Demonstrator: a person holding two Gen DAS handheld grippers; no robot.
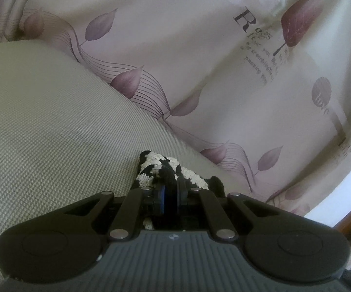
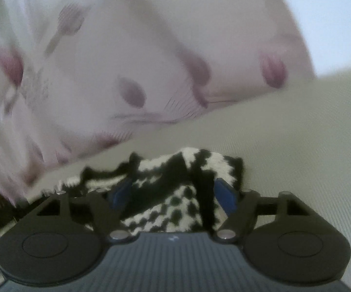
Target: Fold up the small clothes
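A small black-and-white checked knit garment lies bunched on a grey-green woven cushion. My left gripper is shut on one edge of the garment, and its blue pads stand almost together with the knit bulging just ahead of them. In the right wrist view, which is blurred, the same garment is draped between the jaws of my right gripper. Those jaws stand apart, and the blue pads sit on either side of the cloth without squeezing it.
A pale cloth printed with mauve leaves and lettering hangs close behind the cushion. It also fills the upper left of the right wrist view. A brown wooden edge shows at the lower right. The cushion stretches off to the right.
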